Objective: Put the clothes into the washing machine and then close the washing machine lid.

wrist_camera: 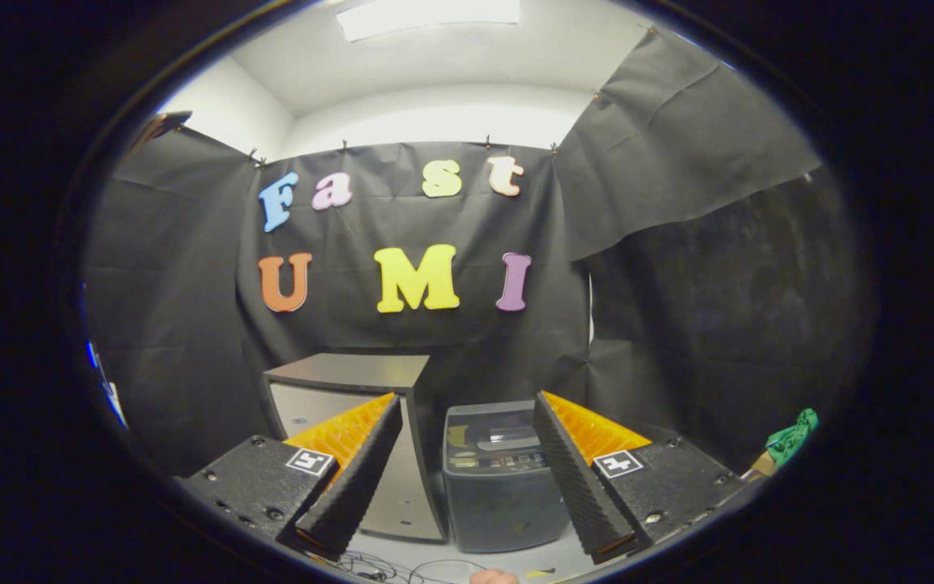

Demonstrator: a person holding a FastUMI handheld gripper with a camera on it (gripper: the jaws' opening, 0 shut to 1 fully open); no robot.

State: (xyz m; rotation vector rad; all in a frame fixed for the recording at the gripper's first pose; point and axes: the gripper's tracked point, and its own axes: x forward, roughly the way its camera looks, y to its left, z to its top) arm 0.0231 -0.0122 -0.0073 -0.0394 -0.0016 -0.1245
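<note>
Our gripper (467, 478) is held w/ its fingers (353, 478) spread wide apart, nothing between the ribbed pads, each finger backed by an orange wedge and a black block w/ a small square marker on top. Just ahead, seen through the gap between the fingers, we have the washing machine (499, 487), a small dark grey box standing on a pale floor (467, 564); its lid looks down, w/ a control strip along the front of the top, though we can't tell for sure at this size. Just beside it, behind the left finger, stands a grey cabinet (349, 389) w/ a dark flat top, taller than the machine. Thin cables (378, 565) lie on the floor below the fingers. Well off beyond the right finger we see the clothes (793, 435), a bunched green cloth, well apart from the machine. Black cloth wall (678, 324) closes in behind everything, a ceiling light (426, 12) glows above.
</note>
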